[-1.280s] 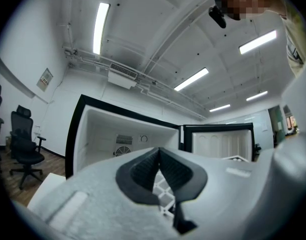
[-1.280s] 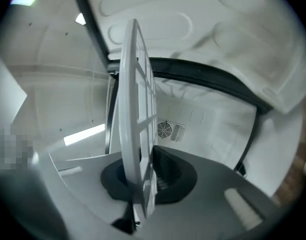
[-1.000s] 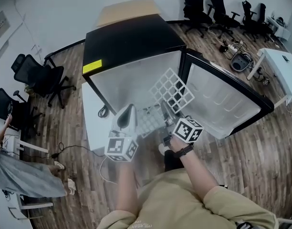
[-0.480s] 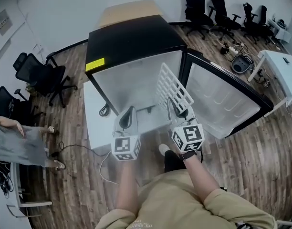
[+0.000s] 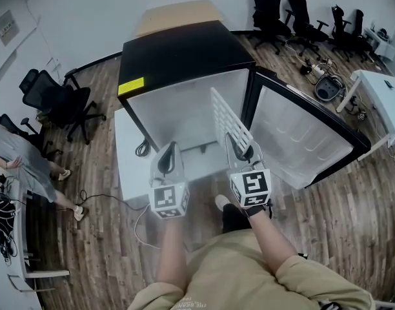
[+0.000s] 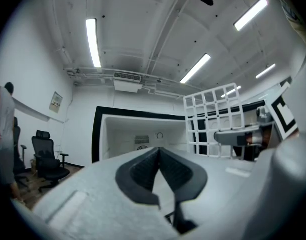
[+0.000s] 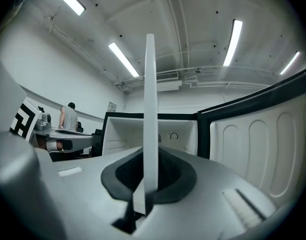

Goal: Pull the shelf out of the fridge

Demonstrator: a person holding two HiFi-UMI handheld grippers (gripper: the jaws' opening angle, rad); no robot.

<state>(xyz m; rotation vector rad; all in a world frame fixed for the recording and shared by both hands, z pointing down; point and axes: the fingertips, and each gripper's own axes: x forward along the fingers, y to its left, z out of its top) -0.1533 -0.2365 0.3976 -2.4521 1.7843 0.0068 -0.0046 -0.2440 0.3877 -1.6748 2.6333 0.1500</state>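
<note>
The black fridge (image 5: 184,57) stands with its door (image 5: 301,134) swung open to the right and its white inside (image 6: 143,134) bare. A white grid shelf (image 5: 228,118) is outside the cabinet, turned up on its edge in front of the opening. My right gripper (image 5: 239,148) is shut on the shelf's near rim; in the right gripper view the shelf (image 7: 150,114) shows edge-on as a thin upright strip between the pads. My left gripper (image 5: 170,157) hovers level beside it, shut on nothing. From the left gripper view the shelf's grid (image 6: 213,121) shows at the right.
Office chairs (image 5: 55,105) stand at the left and several more (image 5: 301,11) at the back right. A person (image 5: 23,160) stands at the far left. A white table (image 5: 378,89) and cables (image 5: 323,76) are at the right. A cord (image 5: 107,202) trails on the wooden floor.
The right gripper has rolled and risen, which turned the shelf from lying nearly flat to standing on its edge. The person at the left has walked further into view.
</note>
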